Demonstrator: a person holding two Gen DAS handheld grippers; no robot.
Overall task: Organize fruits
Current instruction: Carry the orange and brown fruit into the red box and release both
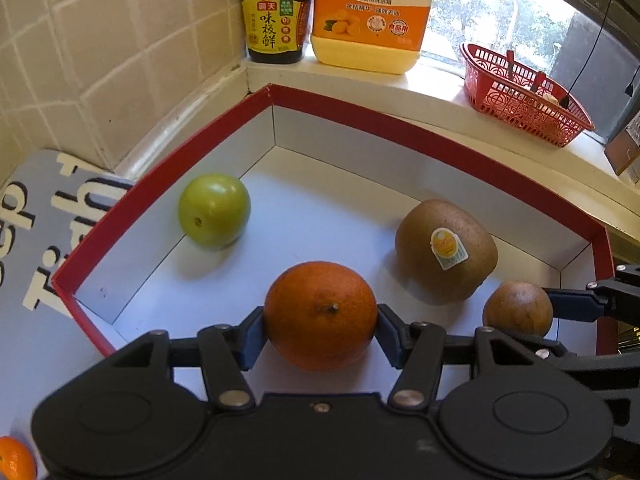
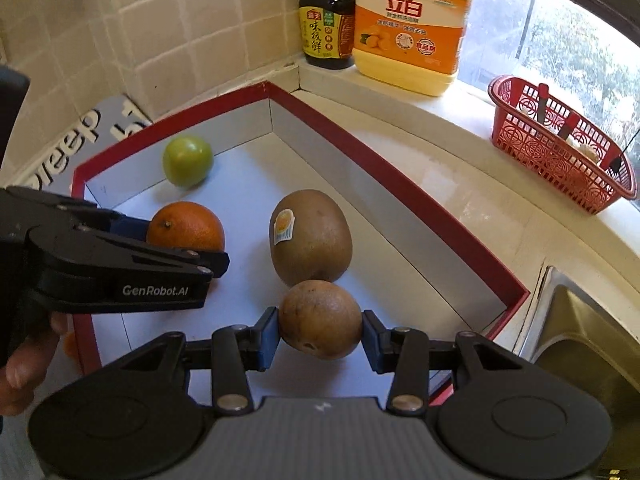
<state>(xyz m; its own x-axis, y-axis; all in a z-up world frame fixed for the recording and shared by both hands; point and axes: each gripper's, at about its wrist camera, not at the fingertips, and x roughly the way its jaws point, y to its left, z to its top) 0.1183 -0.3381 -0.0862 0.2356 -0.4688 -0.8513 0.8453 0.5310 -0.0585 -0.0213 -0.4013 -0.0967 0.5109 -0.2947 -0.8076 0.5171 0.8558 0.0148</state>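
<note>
A white box with a red rim [image 1: 360, 116] lies on the counter and holds a green round fruit [image 1: 214, 210] at its left wall and a brown kiwi with a sticker [image 1: 444, 252] in the middle. My left gripper [image 1: 320, 316] is shut on an orange [image 1: 320, 292], low over the box floor near the front. Just right of it, my right gripper [image 2: 320, 334] is shut on a small brown round fruit [image 2: 320, 318], held just in front of the kiwi [image 2: 312, 240]. I cannot tell whether either held fruit touches the floor.
On the windowsill behind the box stand a dark sauce bottle [image 1: 276, 12], a yellow detergent jug [image 1: 372, 16] and a red plastic basket [image 1: 524, 100]. A steel sink [image 2: 580, 320] lies to the right. Left of the box are a lettered mat [image 1: 36, 240] and another small orange [image 1: 14, 458].
</note>
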